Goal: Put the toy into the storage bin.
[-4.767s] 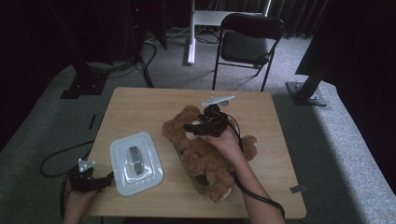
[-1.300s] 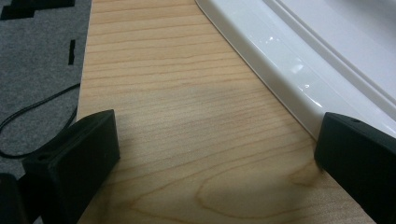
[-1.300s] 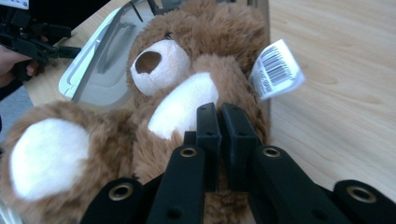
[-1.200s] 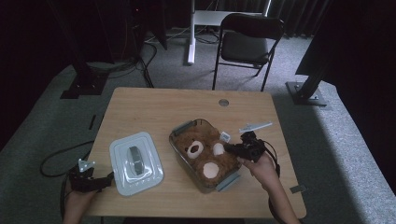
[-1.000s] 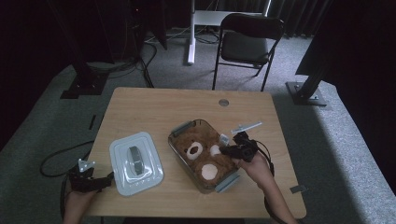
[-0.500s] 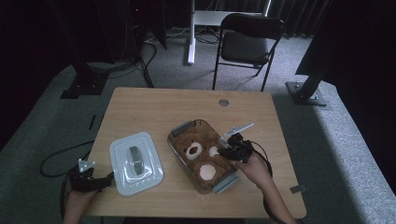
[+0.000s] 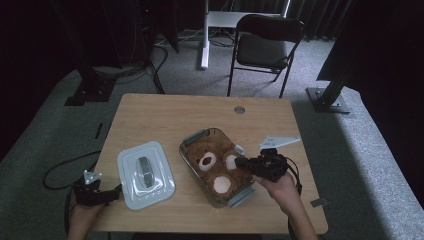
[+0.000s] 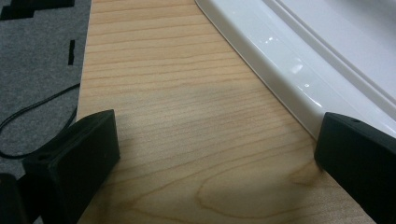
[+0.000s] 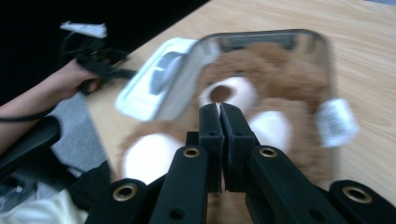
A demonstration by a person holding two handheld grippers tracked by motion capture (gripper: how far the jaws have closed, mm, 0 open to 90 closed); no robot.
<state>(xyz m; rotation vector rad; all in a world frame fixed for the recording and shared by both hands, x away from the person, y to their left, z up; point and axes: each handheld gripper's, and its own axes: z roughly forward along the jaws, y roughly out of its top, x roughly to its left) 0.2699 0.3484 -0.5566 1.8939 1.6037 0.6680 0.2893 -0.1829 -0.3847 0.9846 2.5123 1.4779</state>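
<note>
A brown teddy bear [image 7: 210,160] with white muzzle and paws lies packed in a clear container [image 7: 197,136] at mid-table. My right gripper [image 7: 239,162] hovers over the container's right side. In the right gripper view its jaws [image 9: 219,109] are pressed together with nothing between them, pointing at the bear [image 9: 280,84]. The white lid [image 7: 145,174] with its grey handle lies flat to the left of the container. My left gripper [image 7: 117,192] rests at the table's front left corner. Its jaws [image 8: 217,154] stand open over bare wood, the right one beside the lid's rim [image 8: 299,51].
The wooden table [image 7: 165,115] has a round grommet [image 7: 239,109] near its far edge. A white tag [image 9: 336,121] sticks out of the bear at the container wall. A folding chair [image 7: 267,47] and stand legs are on the carpet beyond the table.
Earlier the bear sprawled over the container under my right hand; now it sits inside. Within the last second my right gripper has moved left over the container and lifted a little. The left hand stayed put.
</note>
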